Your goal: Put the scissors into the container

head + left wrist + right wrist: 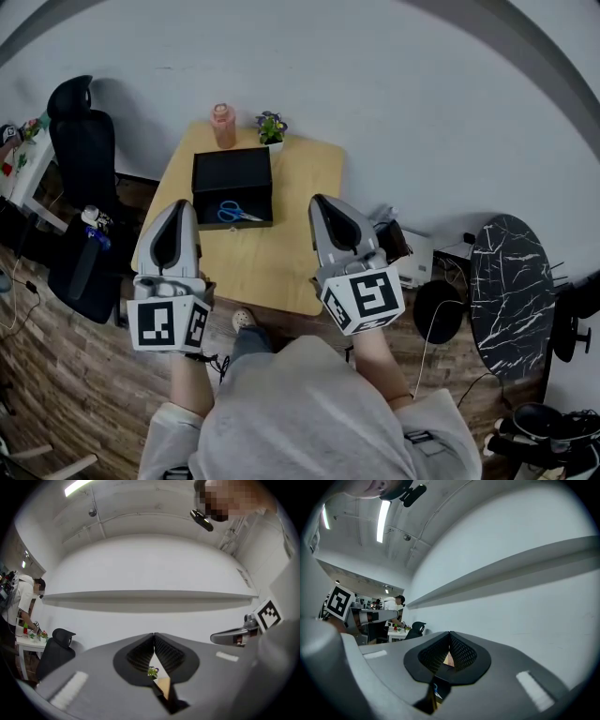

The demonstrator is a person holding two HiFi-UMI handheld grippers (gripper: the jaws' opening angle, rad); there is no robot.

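left gripper (153,639), right gripper (449,637): jaws closed (both empty)

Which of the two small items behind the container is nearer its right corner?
The potted plant with purple flowers, standing by the far right corner of the container. The pink jar stands to the plant's left, behind the container's middle.

A ceiling strip light (384,521) is spreading soft, even light. Fisheye distortion is bending straight lines, and vignetting is darkening the corners.

An office: black swivel chair (82,141), wooden desk (298,202), potted plant (271,127).
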